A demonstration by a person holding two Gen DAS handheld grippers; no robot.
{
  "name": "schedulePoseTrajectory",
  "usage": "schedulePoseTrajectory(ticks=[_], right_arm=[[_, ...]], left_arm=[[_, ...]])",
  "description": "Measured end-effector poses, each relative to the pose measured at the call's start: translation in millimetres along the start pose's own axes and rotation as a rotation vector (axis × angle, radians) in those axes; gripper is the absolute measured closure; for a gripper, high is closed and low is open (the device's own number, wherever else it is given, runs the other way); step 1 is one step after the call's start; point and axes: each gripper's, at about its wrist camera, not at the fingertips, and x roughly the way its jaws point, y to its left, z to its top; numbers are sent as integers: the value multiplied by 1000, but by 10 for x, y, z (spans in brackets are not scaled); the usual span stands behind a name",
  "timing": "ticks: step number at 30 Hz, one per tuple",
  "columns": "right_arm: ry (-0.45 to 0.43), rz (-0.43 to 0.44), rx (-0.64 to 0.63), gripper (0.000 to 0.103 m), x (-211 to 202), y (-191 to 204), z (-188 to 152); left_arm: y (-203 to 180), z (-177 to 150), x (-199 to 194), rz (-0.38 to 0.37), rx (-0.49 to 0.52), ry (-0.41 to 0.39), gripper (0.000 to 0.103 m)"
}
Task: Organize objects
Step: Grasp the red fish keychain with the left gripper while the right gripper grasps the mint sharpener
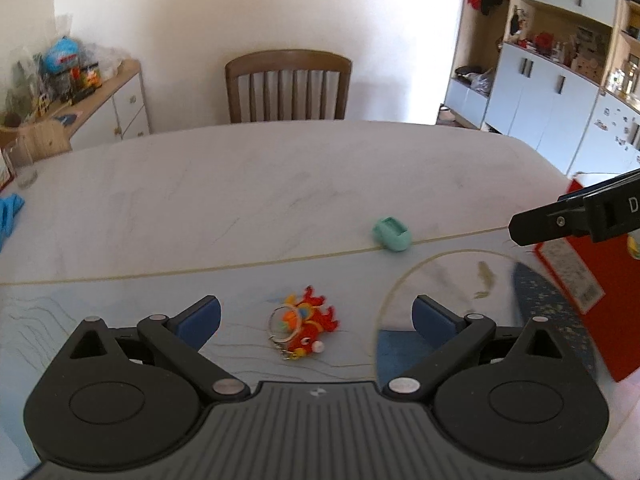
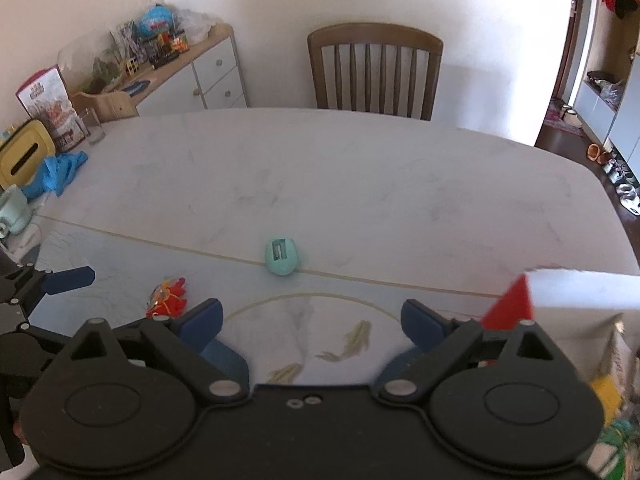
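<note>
Lying on the pale blue mat (image 1: 120,300) just ahead of the left gripper (image 1: 316,314), the red-and-orange keychain charm (image 1: 306,328) sits between the two spread blue pads (image 1: 200,316), touching neither. In the right wrist view the same charm (image 2: 168,298) is to the near left, just beyond the left pad of the right gripper (image 2: 310,316), with the left gripper's blue fingertip (image 2: 70,279) reaching in from the left edge.

Farther out, a mint-green oval sharpener-like piece (image 1: 392,234) rests right on the thin beige border line where the mat meets the marbled white table (image 1: 280,172); from the right gripper it (image 2: 282,257) lies nearly straight ahead, well apart from the pads.

The charm looks knitted or plush, frilly at its edges, with a metal ring and short chain — its details are blurred. The green piece is smooth, rounded plastic with a rectangular recess on top. The mat carries a printed circle and faint gold fish shapes (image 2: 356,340). A red box (image 1: 592,292) stands at the near right, its corner (image 2: 512,304) beside the right gripper's right pad.

Both grippers have their jaws wide apart and hold nothing — neither touches any object. A slatted wooden chair (image 1: 288,84) stands at the table's far side
</note>
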Motion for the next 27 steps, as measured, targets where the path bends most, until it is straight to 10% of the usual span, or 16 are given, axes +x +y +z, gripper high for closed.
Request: schedulePoseTrajectory(ticks=[27], right_arm=[[98, 2, -72, 34, 959, 264, 278]], left_arm=[[58, -159, 531, 31, -46, 26, 4]])
